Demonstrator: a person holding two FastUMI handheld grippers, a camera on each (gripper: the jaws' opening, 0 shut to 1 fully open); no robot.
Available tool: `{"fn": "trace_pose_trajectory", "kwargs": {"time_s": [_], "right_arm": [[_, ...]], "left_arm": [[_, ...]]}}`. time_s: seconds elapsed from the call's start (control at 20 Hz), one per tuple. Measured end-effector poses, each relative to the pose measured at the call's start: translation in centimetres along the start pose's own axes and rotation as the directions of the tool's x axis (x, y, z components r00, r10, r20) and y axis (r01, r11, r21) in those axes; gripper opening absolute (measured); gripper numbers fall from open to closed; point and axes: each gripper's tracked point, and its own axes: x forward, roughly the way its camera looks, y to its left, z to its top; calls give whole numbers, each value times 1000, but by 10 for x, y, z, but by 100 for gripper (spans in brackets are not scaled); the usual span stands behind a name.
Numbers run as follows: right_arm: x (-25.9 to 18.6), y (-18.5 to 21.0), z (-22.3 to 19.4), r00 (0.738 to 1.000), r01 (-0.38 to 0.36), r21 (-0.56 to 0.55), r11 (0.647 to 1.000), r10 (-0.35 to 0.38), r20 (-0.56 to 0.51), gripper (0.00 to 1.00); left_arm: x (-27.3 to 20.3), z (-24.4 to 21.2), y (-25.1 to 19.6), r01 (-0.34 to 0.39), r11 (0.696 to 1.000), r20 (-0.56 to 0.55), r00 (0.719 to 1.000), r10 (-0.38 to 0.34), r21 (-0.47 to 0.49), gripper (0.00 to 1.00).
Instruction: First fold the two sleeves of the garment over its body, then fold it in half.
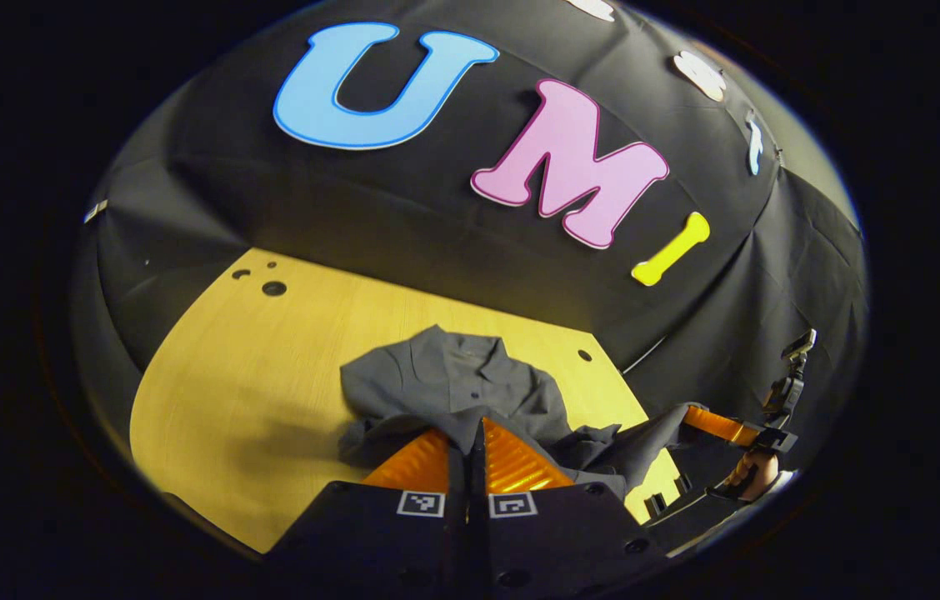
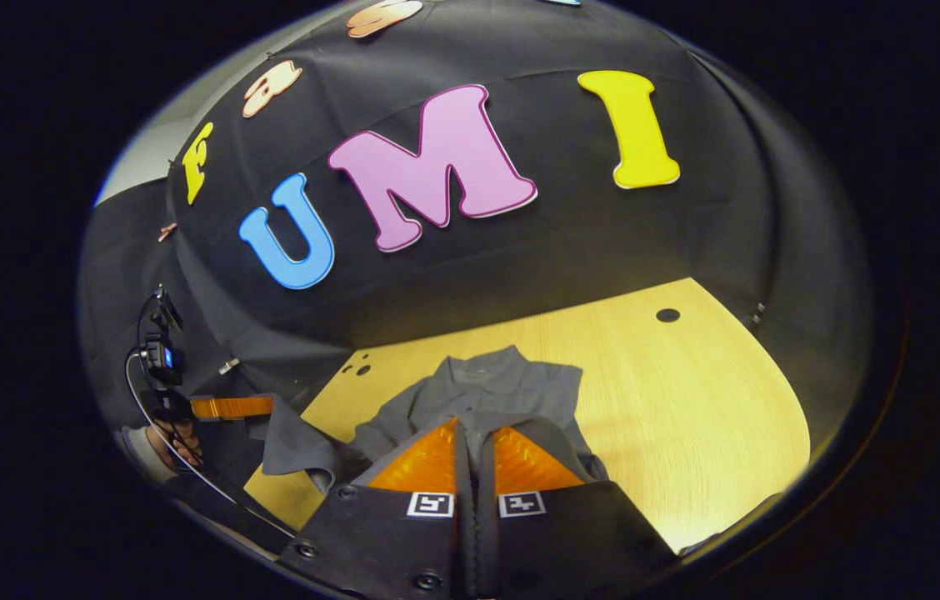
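Note:
A grey collared shirt (image 1: 445, 379) lies on the wooden table (image 1: 253, 375), collar at the far end. In the left gripper view my left gripper (image 1: 474, 427) is shut on the shirt's near edge, with cloth bunched around its fingers. Off to the right, the right gripper (image 1: 687, 414) pinches another stretch of that edge, which hangs lifted between the two. In the right gripper view the shirt (image 2: 495, 383) runs away from my right gripper (image 2: 472, 433), which is shut on its near hem. The left gripper (image 2: 266, 407) holds a raised corner at the left.
The table (image 2: 687, 400) has small round holes at its far corners (image 1: 274, 288) (image 2: 667, 315). Black cloth walls close in behind and at both sides. A hand (image 2: 178, 442) holds the far gripper, with a cable looping below it.

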Motion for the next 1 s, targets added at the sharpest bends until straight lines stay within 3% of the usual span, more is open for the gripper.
{"fn": "trace_pose_trajectory", "kwargs": {"time_s": [0.2,0.55,0.8,1.0], "right_arm": [[37,-7,26,999,7,-28,1000,-6,33,5],[110,-40,59,996,51,20,998,-53,75,5],[164,-71,67,993,88,15,996,-89,80,5],[208,-97,51,993,107,16,994,-108,52,5]], "left_arm": [[32,39,6,-5,1000,39,999,6,-16,5],[105,85,34,-56,998,89,994,57,-17,5],[162,99,66,-108,994,99,989,110,-27,5],[208,87,95,-145,989,56,988,145,-2,5]]}}
